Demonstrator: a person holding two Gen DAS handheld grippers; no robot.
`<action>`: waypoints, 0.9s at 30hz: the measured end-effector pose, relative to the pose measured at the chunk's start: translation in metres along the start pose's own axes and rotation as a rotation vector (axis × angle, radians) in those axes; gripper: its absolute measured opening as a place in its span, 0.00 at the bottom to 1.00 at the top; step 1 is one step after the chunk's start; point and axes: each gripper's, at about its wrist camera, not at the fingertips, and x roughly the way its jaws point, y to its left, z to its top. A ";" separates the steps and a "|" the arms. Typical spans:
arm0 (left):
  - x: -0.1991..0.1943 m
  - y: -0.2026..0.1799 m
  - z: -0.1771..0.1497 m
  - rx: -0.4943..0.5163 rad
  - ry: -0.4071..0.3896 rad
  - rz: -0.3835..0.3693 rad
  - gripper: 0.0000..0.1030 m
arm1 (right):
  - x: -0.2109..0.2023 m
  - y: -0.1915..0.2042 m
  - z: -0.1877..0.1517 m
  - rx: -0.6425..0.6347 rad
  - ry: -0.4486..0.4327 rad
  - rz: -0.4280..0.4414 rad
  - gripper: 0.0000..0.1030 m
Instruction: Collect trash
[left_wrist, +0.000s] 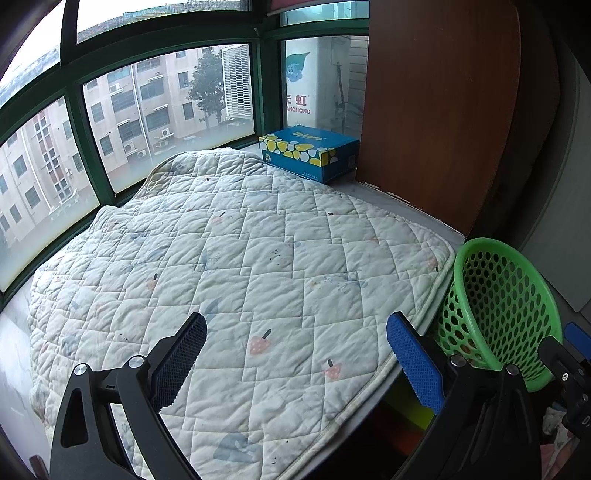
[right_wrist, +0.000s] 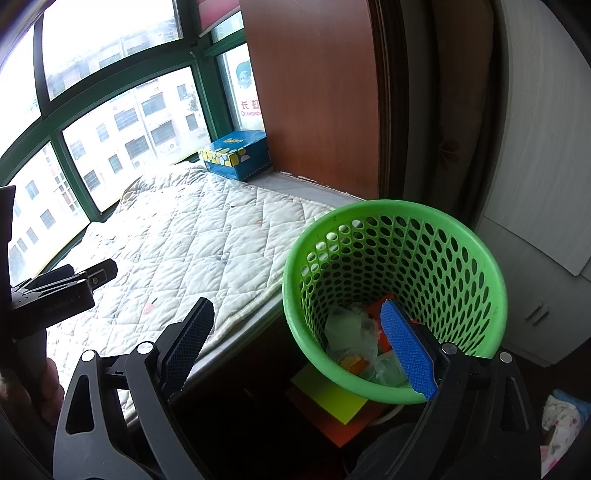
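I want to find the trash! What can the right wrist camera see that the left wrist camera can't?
Only the right wrist view looks down into the green basket, showing the trash at its bottom, plus the left gripper's side. Only the left wrist view shows the whole quilted pad. Both show the basket, the pad, the blue box, the window, and open, empty jaws.

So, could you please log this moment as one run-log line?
left gripper: open, empty, over quilt | right gripper: open, empty | green basket: holds trash

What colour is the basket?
Green, with round holes all over the basket; clearest in the right wrist view.
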 end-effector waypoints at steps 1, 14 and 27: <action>0.000 0.000 0.000 -0.001 0.000 0.001 0.92 | 0.000 0.000 0.000 0.001 0.000 0.002 0.88; -0.004 0.003 -0.001 -0.008 -0.005 0.004 0.92 | -0.002 0.002 0.001 0.000 -0.007 0.009 0.88; -0.014 0.006 0.000 -0.021 -0.033 0.021 0.92 | -0.005 0.006 0.001 -0.006 -0.022 0.027 0.88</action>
